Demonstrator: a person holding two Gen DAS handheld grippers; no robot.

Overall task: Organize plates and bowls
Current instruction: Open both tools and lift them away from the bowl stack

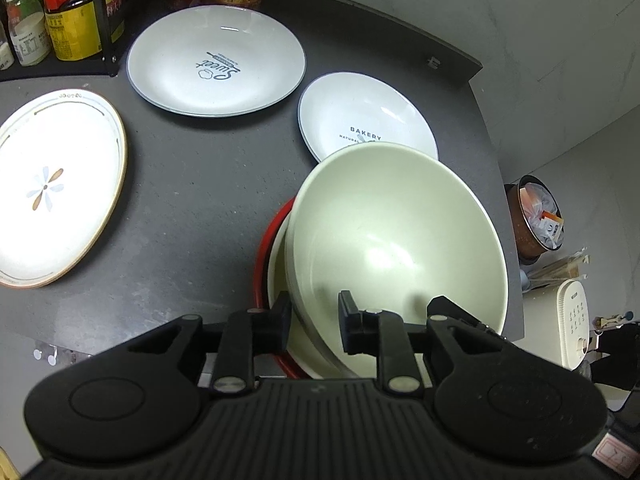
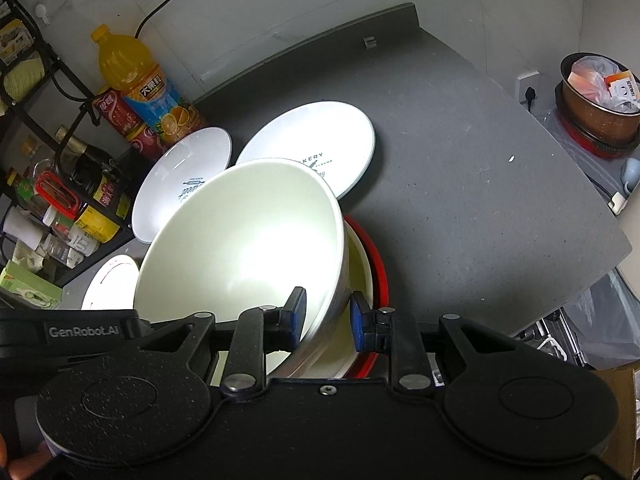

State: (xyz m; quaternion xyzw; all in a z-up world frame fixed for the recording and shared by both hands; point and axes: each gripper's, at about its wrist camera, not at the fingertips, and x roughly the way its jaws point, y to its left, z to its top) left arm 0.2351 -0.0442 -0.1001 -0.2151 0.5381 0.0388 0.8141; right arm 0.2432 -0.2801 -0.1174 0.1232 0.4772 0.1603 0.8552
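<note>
Pale green bowl [image 1: 396,236], tilted, lower right over red-rimmed bowl [image 1: 272,256]; left gripper [image 1: 314,320] and right gripper [image 2: 328,320] each straddle its rim, contact unclear. "Sweet" plate [image 1: 216,60] upper centre.

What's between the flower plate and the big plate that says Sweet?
Nothing. In the left wrist view, only bare dark grey countertop lies between the white flower-patterned plate and the pale grey round "Sweet" plate.

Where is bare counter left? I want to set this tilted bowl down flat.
Free: the dark counter right of the Bakery plate and the red-rimmed dish, and the strip between the flower plate and that dish. Crowded: the back by the Sweet plate and bottles.
</note>
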